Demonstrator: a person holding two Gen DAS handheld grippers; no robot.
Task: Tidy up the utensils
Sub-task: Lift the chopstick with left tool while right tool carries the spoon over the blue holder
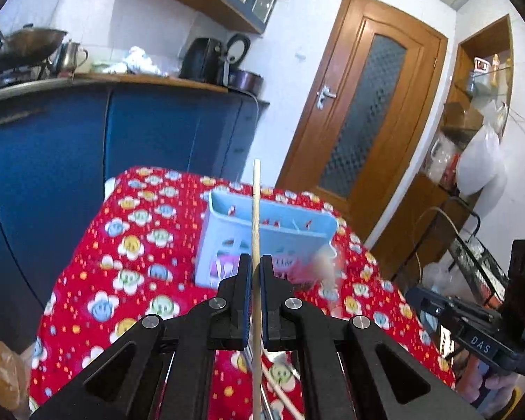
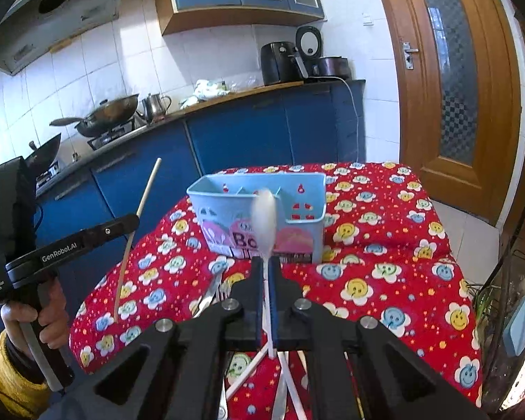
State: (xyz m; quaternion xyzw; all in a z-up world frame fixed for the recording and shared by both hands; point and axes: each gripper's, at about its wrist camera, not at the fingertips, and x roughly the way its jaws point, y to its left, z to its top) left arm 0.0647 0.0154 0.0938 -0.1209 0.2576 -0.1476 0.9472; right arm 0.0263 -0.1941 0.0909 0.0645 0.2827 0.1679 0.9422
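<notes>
The utensil holder stands on the desk toward its far edge. A fork and knife lie on the desk nearer its near edge. Behind the desk runs a kitchen counter, a wok toward its left end.

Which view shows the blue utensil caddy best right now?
Right wrist view: the blue caddy shows its whole front and compartments, only the white spoon crossing it. Left wrist view shows it blurred behind the chopstick.
</notes>
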